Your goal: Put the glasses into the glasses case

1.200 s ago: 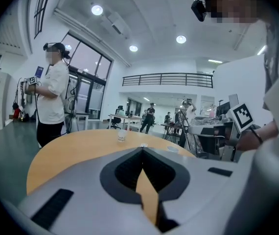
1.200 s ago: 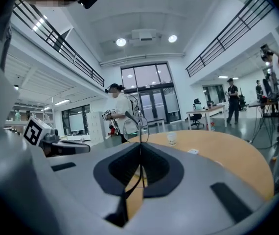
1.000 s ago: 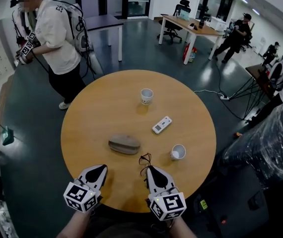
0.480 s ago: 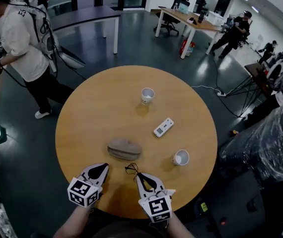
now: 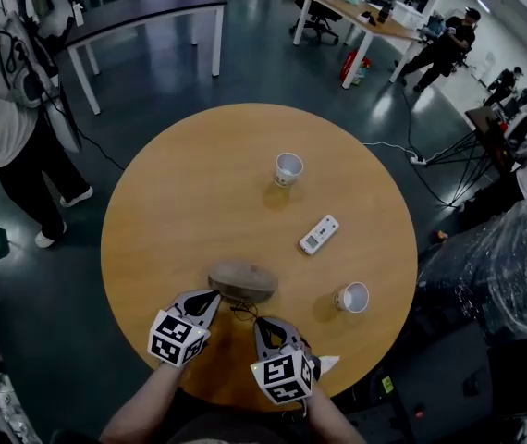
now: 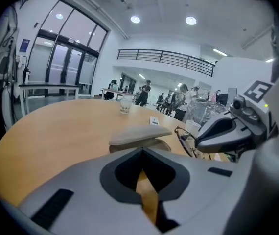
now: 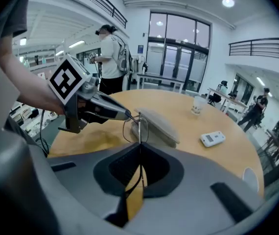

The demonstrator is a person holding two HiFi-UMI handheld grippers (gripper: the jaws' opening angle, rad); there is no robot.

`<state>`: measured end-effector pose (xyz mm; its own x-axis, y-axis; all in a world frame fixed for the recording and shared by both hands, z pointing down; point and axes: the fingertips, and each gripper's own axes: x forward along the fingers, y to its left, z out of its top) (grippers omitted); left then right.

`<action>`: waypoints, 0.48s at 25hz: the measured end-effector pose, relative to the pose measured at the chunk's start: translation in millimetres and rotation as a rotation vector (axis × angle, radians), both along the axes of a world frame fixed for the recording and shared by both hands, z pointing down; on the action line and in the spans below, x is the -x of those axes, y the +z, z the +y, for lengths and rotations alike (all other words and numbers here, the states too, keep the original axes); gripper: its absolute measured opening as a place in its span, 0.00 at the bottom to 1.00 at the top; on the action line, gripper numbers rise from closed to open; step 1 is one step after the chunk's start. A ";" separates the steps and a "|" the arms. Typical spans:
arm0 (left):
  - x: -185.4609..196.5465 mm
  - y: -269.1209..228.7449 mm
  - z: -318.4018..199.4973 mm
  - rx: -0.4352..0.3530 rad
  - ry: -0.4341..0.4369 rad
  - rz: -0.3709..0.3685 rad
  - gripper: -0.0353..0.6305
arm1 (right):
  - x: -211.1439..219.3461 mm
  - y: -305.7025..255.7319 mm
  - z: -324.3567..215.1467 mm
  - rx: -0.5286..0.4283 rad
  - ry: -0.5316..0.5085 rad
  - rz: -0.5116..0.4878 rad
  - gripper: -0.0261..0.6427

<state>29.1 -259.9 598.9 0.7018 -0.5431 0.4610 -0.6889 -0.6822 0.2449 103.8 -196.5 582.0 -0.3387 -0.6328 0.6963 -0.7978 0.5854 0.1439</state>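
Wire-framed glasses (image 7: 138, 126) sit pinched in my right gripper (image 5: 265, 325), its jaws clamped on the frame, just on the near side of the grey glasses case (image 5: 241, 280). So they're picked up but not yet in. The case lid looks lifted ajar, though I can't be sure from here. My left gripper (image 5: 210, 297) is closed on nothing at the case's near-left edge. A remote (image 5: 319, 234) and two cups, one far (image 5: 288, 167) and one right (image 5: 352, 297), lie well apart, so nothing blocks the way
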 end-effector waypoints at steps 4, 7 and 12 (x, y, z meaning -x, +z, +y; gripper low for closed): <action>-3.1 15.1 -6.1 0.043 0.028 -0.011 0.06 | -1.7 12.6 -15.1 0.057 0.001 0.116 0.03; -4.7 22.3 -10.1 0.057 0.053 -0.014 0.06 | 0.5 22.2 -19.8 0.101 -0.022 0.183 0.03; -6.9 32.1 -14.7 0.091 0.070 -0.014 0.06 | 1.9 29.0 -27.9 0.116 -0.033 0.264 0.03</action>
<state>36.0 -274.5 631.0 0.7294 -0.4487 0.5164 -0.6445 -0.7039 0.2987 101.9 -224.4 611.0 -0.1551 -0.5355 0.8302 -0.7216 0.6354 0.2750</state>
